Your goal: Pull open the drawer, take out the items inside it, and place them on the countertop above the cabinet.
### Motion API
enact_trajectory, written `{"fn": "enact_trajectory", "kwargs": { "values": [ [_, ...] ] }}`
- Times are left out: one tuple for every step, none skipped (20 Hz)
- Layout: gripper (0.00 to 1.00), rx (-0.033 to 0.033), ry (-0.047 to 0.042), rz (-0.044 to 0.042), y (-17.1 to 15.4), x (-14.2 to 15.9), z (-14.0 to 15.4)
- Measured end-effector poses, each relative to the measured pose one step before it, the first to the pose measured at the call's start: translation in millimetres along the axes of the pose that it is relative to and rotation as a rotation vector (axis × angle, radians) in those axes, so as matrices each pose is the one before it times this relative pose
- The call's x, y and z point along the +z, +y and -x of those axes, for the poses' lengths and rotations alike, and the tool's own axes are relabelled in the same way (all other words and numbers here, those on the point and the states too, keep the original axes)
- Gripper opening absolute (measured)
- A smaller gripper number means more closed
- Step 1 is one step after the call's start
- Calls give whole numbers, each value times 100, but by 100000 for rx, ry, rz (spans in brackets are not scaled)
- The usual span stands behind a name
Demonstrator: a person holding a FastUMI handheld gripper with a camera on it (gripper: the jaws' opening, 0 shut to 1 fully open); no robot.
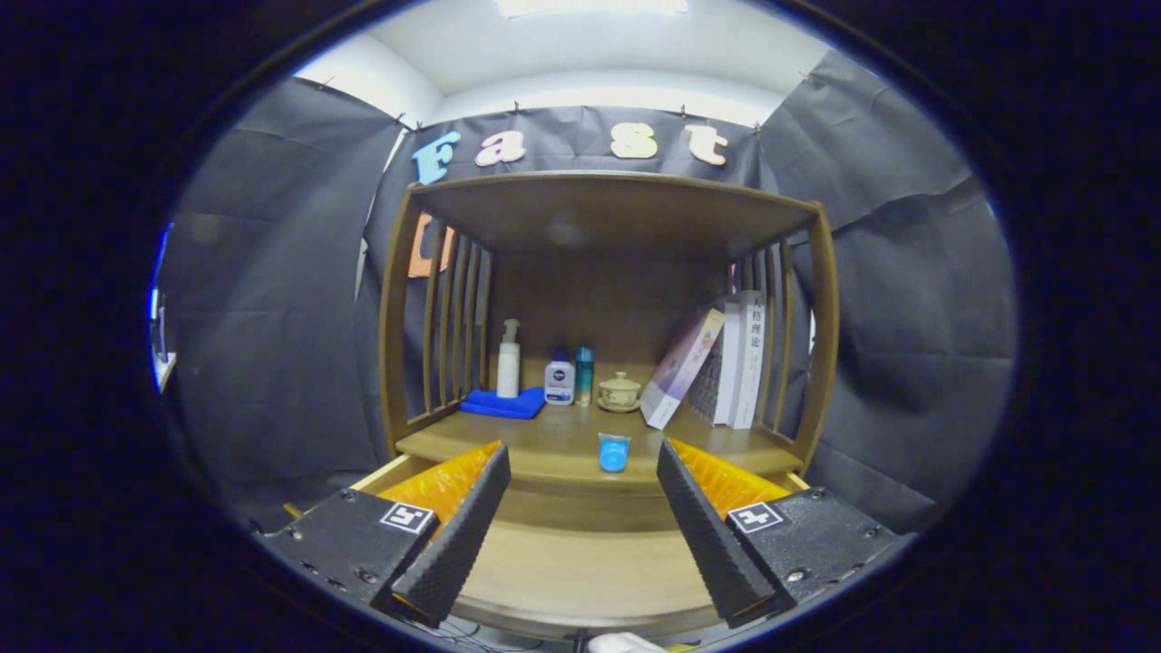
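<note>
Your gripper (583, 508) has its jaws spread wide, pinching nothing, above the open drawer (580, 567). Beyond the drawer, the small blue cup (613, 452) sits on the countertop (562, 444).

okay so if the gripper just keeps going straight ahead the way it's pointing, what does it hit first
Most likely the small blue item lying near the front edge of the countertop. It sits just ahead of the open gripper, in line with the gap between its fingers. Depth and height are hard to judge in this fisheye view.
</note>
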State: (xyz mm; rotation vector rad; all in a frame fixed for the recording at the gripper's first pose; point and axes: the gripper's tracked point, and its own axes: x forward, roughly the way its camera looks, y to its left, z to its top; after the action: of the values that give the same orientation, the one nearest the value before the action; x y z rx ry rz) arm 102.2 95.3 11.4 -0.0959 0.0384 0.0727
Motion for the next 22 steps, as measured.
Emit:
{"fn": "enact_trajectory", "kwargs": {
  "values": [
    [100, -500, -748, -541, 65, -727, 982],
    [100, -558, -1134, -375, 10, -764, 901],
    [100, -565, -1188, 29, -21, -611, 921],
    [100, -1349, -1067, -257, -127, -745, 888],
    [100, -1695, -735, -642, -242, -832, 898],
    [100, -1285, -627, -966, -94, -759, 875],
    [100, -852, -205, -677, -138, -814, 824],
    [100, -724, -396, 608, -103, -1055, 764],
    [100, -1283, -425, 1081, -376, -548, 390],
    [100, -1761, 184, 1727, -506, -864, 429],
    [100, -1325, 2239, 1109, -230, -1156, 285],
    [100, 675, 1762, -298, -972, 743, 2091],
    [100, 808, 1507, -1681, 364, -844, 129],
    [100, 303, 1317, -1935, 53, -715, -106],
    [100, 366, 1723, -1452, 79, -1104, -230],
    [100, 817, 2564, -319, 85, -1313, -338],
    [100, 58, 2534, 145, 126, -1551, -389],
    [100, -408, 2121, 39, -323, -1001, -486],
    [100, -603, 1968, -476, -380, -1118, -463],
    [100, -578, 1612, -864, -60, -675, -302],
    [100, -367, 901, -877, -226, -429, -347],
    [100, -285, 433, -561, -113, -169, -397]
  ]
}}
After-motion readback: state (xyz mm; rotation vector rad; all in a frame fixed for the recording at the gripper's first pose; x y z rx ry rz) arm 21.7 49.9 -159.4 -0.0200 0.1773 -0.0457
